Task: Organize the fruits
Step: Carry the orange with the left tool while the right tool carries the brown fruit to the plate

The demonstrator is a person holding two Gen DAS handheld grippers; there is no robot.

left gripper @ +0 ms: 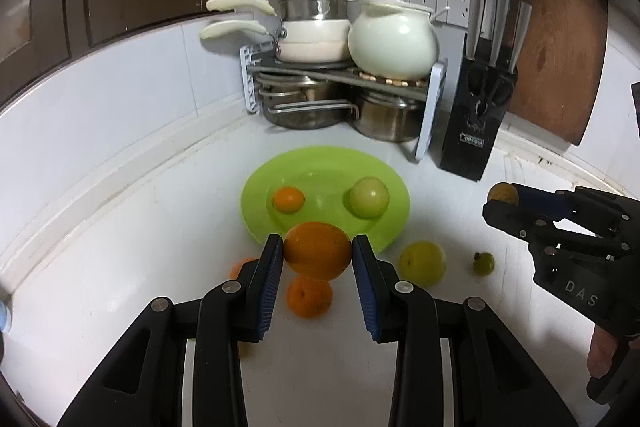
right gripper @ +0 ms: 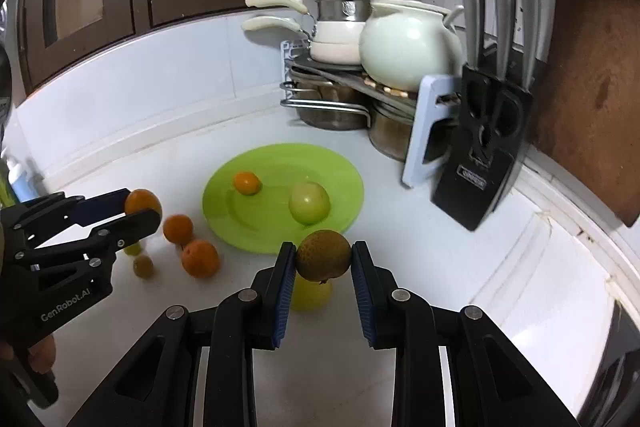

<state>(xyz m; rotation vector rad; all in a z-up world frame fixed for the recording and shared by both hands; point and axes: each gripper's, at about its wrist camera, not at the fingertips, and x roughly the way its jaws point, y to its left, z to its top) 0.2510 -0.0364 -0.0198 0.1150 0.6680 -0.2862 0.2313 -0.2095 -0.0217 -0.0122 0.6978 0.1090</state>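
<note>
The left gripper [left gripper: 318, 251] is clamped on an orange [left gripper: 318, 250], lifted clear of the white counter [left gripper: 120, 247] near the green plate [left gripper: 384, 231]. The right gripper [right gripper: 323, 255] is clamped on a brownish-yellow fruit [right gripper: 323, 255]. 2 fruits lie on the plate; others lie beside it.

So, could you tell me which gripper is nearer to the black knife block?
Right. The right gripper, holding a brownish fruit, hovers just in front of the knife block; the left gripper, holding an orange, is beyond the green plate.
</note>
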